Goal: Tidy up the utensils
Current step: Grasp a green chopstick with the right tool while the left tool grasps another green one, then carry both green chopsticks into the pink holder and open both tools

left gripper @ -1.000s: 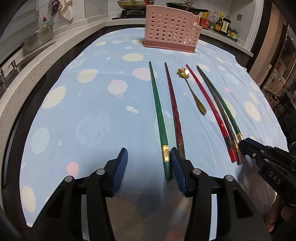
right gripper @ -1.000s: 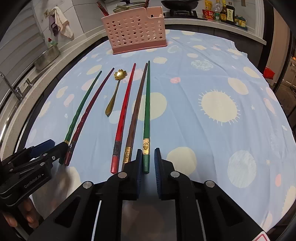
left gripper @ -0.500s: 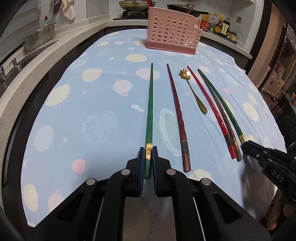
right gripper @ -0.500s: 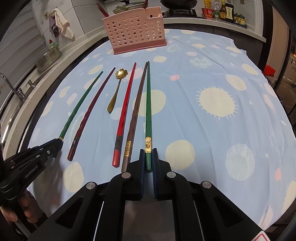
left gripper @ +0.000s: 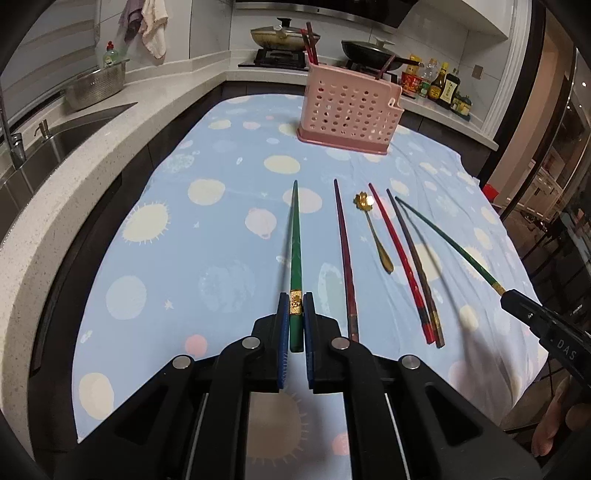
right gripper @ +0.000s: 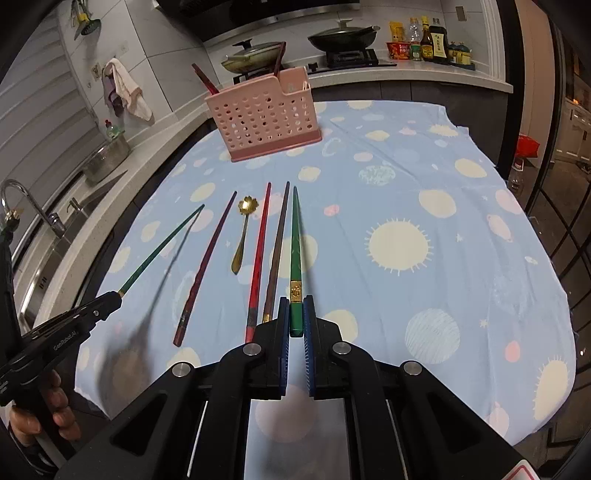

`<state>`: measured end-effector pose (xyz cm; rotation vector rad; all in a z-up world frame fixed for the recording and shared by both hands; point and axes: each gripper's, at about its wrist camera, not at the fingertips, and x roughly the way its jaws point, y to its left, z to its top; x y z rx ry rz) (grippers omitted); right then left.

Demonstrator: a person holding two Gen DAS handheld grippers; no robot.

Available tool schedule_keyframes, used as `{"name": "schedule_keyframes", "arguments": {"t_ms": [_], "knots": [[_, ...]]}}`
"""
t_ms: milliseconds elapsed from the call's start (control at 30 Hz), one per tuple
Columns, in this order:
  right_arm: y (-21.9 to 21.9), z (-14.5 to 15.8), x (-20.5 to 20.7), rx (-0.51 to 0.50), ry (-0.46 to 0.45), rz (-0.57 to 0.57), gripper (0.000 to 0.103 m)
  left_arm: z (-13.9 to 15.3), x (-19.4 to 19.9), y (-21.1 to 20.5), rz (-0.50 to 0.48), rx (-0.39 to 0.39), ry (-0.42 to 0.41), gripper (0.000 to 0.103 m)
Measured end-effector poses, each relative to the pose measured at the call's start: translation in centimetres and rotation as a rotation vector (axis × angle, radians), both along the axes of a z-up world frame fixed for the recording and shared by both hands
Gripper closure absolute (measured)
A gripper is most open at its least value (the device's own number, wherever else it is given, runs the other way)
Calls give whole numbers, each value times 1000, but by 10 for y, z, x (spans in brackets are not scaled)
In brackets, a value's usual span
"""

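Observation:
My left gripper [left gripper: 294, 310] is shut on the thick end of a green chopstick [left gripper: 295, 243], lifted off the cloth. My right gripper [right gripper: 295, 314] is shut on a second green chopstick [right gripper: 295, 236], also raised. Each held chopstick shows in the other view: the right one [left gripper: 443, 240] and the left one [right gripper: 162, 247]. On the cloth between them lie a dark red chopstick [left gripper: 343, 251], a gold flower-headed spoon [left gripper: 375, 230], a bright red chopstick [left gripper: 399, 258] and a brown chopstick [left gripper: 413, 262]. A pink perforated utensil holder [left gripper: 349, 110] stands at the far end.
A blue patterned cloth [left gripper: 221, 240] covers the table. A sink [left gripper: 55, 140] and steel bowl [left gripper: 94, 88] are on the counter at left. Pans on a stove [left gripper: 280, 35] and sauce bottles [left gripper: 443, 86] stand behind the holder, which has some chopsticks in it.
My left gripper closed on the left green chopstick. Both grippers then rose, lifting their green chopsticks clear of the cloth.

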<state>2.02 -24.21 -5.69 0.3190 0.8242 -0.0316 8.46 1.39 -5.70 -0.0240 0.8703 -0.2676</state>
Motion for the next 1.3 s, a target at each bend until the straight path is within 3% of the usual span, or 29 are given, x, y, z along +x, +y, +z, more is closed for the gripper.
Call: {"name": "schedule_keyframes", "arguments": {"t_ms": [600, 967, 1300], "knots": [[-54, 116, 17, -10, -268, -100, 96, 106, 37, 8, 25, -52, -221, 96], [-71, 152, 46, 12, -377, -106, 96, 162, 71, -2, 18, -85, -337, 96], [-77, 188, 105, 20, -462, -77, 96, 226, 118, -30, -10, -139, -458, 96]]}}
